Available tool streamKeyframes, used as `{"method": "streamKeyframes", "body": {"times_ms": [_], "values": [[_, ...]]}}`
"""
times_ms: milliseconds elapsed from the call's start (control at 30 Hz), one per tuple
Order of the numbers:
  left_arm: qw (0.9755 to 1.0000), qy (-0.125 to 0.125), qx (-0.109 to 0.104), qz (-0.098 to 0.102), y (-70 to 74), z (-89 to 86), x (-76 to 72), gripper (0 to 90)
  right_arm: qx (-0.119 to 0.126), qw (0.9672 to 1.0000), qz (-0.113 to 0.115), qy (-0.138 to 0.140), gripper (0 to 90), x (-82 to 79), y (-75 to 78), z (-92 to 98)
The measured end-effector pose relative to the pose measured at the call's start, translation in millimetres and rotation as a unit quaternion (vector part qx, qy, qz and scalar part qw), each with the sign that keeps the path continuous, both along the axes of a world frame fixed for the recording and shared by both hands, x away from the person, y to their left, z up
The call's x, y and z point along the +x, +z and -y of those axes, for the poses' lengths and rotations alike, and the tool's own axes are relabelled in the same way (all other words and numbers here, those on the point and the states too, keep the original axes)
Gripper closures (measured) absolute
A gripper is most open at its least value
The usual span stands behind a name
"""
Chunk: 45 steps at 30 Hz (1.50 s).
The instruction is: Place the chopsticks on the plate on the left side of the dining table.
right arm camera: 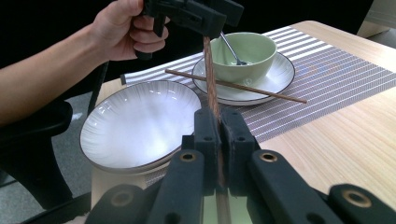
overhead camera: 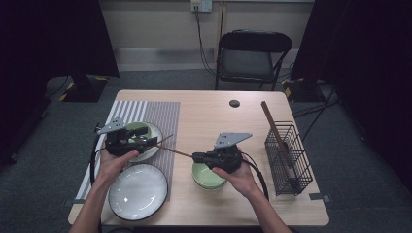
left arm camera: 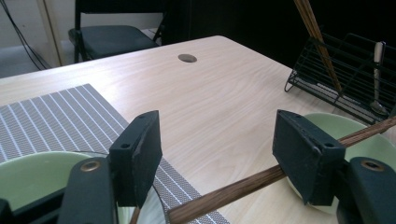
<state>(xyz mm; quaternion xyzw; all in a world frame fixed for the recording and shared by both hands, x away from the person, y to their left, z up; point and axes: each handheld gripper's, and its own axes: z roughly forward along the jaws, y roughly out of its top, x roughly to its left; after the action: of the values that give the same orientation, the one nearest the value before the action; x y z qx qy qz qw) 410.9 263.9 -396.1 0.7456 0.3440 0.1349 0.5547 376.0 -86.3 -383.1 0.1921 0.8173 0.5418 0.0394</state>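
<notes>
Right gripper (right arm camera: 218,135) clamps the chopstick (right arm camera: 211,79), whose far end lies between the left gripper's (left arm camera: 217,154) parted jaws

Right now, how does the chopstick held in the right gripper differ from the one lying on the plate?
The held chopstick is lifted off the table, clamped in the right gripper with its far end between the open jaws of the left gripper. The loose chopstick has no gripper on it and lies across the rim of the plate, its tip out over the striped mat. The two cross each other. Both are thin, dark brown wooden sticks.
</notes>
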Motion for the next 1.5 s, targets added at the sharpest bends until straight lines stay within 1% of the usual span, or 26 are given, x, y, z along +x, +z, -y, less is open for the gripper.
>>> {"method": "streamKeyframes", "body": {"times_ms": [100,167,300,500,533,567,600,633,667,733,800,833,900,1000,1133,1200,1300,1367,1433,1500], "values": [[0.9999,-0.002,0.011,0.003,-0.5,1.9,0.2,32.6,0.002,1.0000,0.000,0.001,86.6,0.5,0.3,1.3],[1.0000,-0.001,0.005,-0.001,-0.9,2.8,-0.1,32.8,0.003,1.0000,-0.001,-0.001,86.6,0.6,0.7,1.9],[0.9999,-0.012,0.007,-0.001,-1.1,3.0,-0.2,31.7,0.002,1.0000,-0.001,0.002,86.6,0.7,0.3,1.9],[0.9999,-0.013,0.008,-0.004,-2.1,4.1,0.6,29.4,0.004,1.0000,-0.006,0.004,86.6,1.6,-1.6,1.6],[0.9999,-0.014,0.010,-0.001,-1.3,4.3,0.1,29.4,0.005,1.0000,-0.007,0.004,86.6,1.9,-2.1,1.6],[0.9998,-0.017,0.008,0.000,0.9,5.3,-1.6,29.3,0.003,1.0000,-0.008,0.002,86.6,2.7,-2.8,2.1],[0.9998,-0.020,0.009,0.000,2.7,5.5,-2.0,29.4,0.002,1.0000,-0.007,0.002,86.6,3.1,-3.0,2.3],[0.9996,-0.028,0.008,-0.004,6.5,5.9,-2.9,29.3,0.003,1.0000,-0.008,0.002,86.5,3.3,-3.2,2.6],[0.9995,-0.031,0.007,0.000,9.3,6.1,-4.1,29.2,0.003,0.9999,-0.010,0.003,86.6,3.6,-3.7,3.0],[0.9993,-0.035,0.008,0.014,15.7,8.1,-7.9,29.2,0.001,0.9999,-0.013,0.002,86.5,4.6,-4.7,3.5],[0.9986,-0.046,0.004,0.023,19.4,11.3,-11.2,29.0,0.002,0.9998,-0.017,0.000,86.5,5.9,-5.3,4.2],[0.9983,-0.053,0.000,0.025,19.7,14.3,-12.8,29.0,0.003,0.9999,-0.016,-0.003,86.6,6.4,-5.4,4.6],[0.9977,-0.062,0.007,0.026,18.2,19.1,-13.0,28.2,0.004,0.9999,-0.016,-0.004,86.6,6.7,-4.5,5.8],[0.9965,-0.074,0.022,0.034,15.1,26.9,-12.6,26.5,0.006,0.9999,-0.012,-0.010,86.6,6.5,-1.4,8.5],[0.9956,-0.076,0.038,0.038,11.0,35.4,-13.2,25.9,0.006,0.9998,-0.013,-0.013,86.6,6.9,-1.1,9.4],[0.9948,-0.077,0.051,0.043,8.2,38.6,-13.0,25.9,0.005,0.9998,-0.014,-0.013,86.6,6.8,-1.0,8.6],[0.9933,-0.081,0.070,0.042,4.2,41.5,-12.3,27.2,0.004,0.9999,-0.011,-0.012,86.6,5.7,0.4,7.4],[0.9924,-0.085,0.077,0.046,2.2,43.3,-12.1,27.6,0.003,0.9999,-0.010,-0.012,86.6,4.8,1.9,7.6],[0.9924,-0.087,0.076,0.044,0.0,44.6,-11.6,28.1,0.000,0.9998,-0.011,-0.013,86.6,4.8,2.6,7.8],[0.9908,-0.091,0.089,0.046,-1.9,45.6,-12.0,30.7,-0.002,0.9998,-0.013,-0.015,86.6,5.0,3.2,8.5]]}}
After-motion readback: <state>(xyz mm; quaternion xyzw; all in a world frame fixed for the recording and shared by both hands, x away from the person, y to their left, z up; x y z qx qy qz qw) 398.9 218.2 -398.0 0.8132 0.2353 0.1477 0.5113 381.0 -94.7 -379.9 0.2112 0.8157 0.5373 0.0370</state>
